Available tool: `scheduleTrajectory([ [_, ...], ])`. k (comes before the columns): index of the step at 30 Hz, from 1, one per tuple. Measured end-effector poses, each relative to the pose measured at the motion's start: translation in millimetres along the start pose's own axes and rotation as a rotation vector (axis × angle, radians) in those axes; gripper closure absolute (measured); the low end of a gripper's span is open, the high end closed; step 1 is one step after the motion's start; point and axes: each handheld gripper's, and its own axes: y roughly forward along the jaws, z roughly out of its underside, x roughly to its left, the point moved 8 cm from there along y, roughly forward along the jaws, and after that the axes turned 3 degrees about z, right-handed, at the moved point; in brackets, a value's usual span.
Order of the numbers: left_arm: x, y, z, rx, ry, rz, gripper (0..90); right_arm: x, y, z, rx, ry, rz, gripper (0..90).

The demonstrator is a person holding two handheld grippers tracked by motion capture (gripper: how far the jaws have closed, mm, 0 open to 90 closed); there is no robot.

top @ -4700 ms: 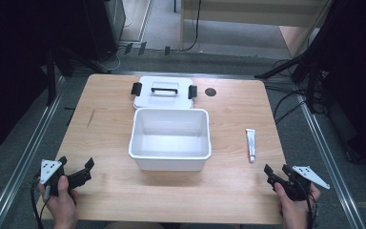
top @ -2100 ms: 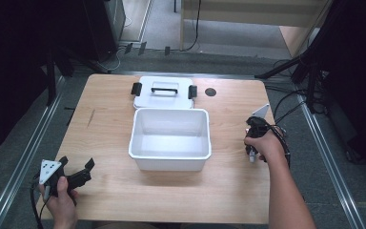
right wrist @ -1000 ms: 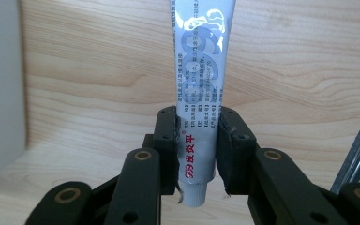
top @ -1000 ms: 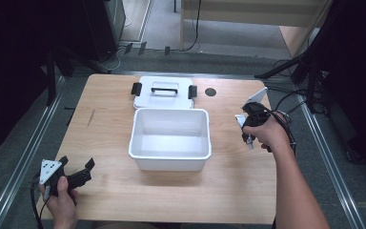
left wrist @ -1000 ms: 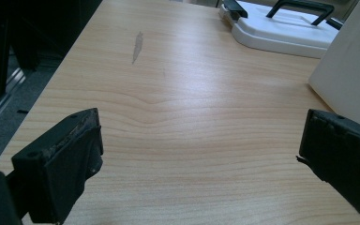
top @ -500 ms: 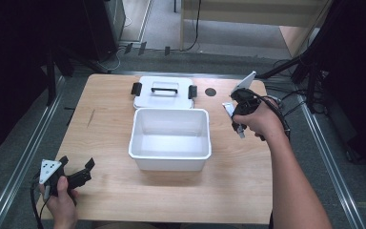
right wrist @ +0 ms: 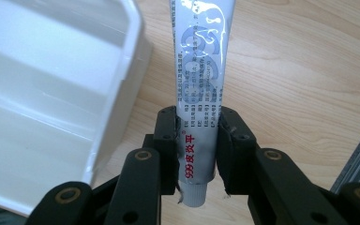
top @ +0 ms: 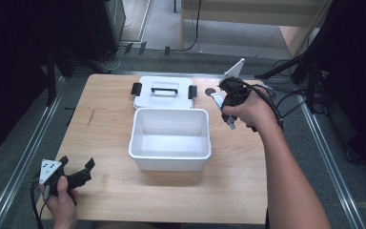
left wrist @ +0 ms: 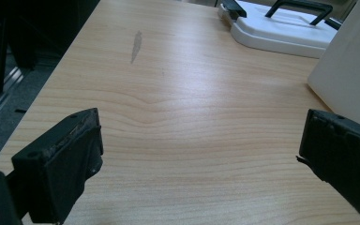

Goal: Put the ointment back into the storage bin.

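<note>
A white open bin sits mid-table, and its wall lies to the left in the right gripper view. My right gripper hangs in the air just past the bin's far right corner, shut on a silver tube with red lettering. The tube hangs down from the hand. At the table's near left corner my left gripper rests open, and its jaws stand wide apart over bare wood in the left gripper view.
The bin's white lid with a black handle and clips lies flat behind the bin; it appears as the lid at the far right of the left gripper view. A dark round spot marks the table beside it. Cables trail off the right edge.
My right gripper went to the tube on the table's right side, closed on it, and has lifted it up and toward the bin's far right corner. The left gripper has stayed put.
</note>
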Motion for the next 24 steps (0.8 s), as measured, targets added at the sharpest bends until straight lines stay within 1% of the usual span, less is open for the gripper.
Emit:
scheduleTrajectory([
  [2,0.0,-0.1,0.0,0.0,0.0,0.0,0.4,6.5,-2.0,-1.5,-0.007,-0.024,-0.005,72.8],
  [5,0.0,0.0,0.0,0.0,0.0,0.0,0.4,19.0,-4.4,-3.8,-0.025,-0.085,-0.03,72.8],
  [6,0.0,0.0,0.0,0.0,0.0,0.0,0.4,22.4,-5.1,-3.7,-0.025,-0.093,-0.033,72.7],
  [8,0.0,0.0,0.0,0.001,0.0,0.0,0.4,30.8,-5.8,-4.8,-0.041,-0.14,-0.05,72.8],
  [9,0.0,0.0,0.0,0.001,0.0,0.0,0.4,33.7,-6.4,-4.6,-0.039,-0.148,-0.053,72.8],
  [10,0.0,0.0,0.0,0.001,0.0,0.0,0.4,37.0,-6.5,-5.2,-0.046,-0.17,-0.059,72.7],
  [13,0.0,0.0,0.0,0.001,0.001,0.0,0.4,47.4,-6.5,-5.8,-0.058,-0.227,-0.083,72.7],
  [16,0.0,0.0,0.0,0.0,0.0,0.0,0.4,58.3,-6.8,-5.8,-0.067,-0.282,-0.123,72.7],
  [18,0.0,0.0,0.0,0.0,0.0,0.0,0.5,64.5,-6.9,-5.1,-0.08,-0.344,-0.147,72.7],
  [19,0.0,0.0,0.0,0.001,0.0,0.0,0.5,69.1,-6.8,-4.4,-0.091,-0.387,-0.162,72.7],
  [20,0.0,0.0,0.0,0.001,0.0,0.001,0.4,71.1,-6.6,-4.0,-0.098,-0.423,-0.167,72.7],
  [21,0.0,0.0,0.0,0.001,0.0,0.001,0.5,74.7,-5.7,-3.2,-0.115,-0.484,-0.175,72.7],
  [24,0.0,0.0,0.0,0.001,0.0,0.0,0.5,84.6,-3.7,0.4,-0.147,-0.637,-0.204,72.8],
])
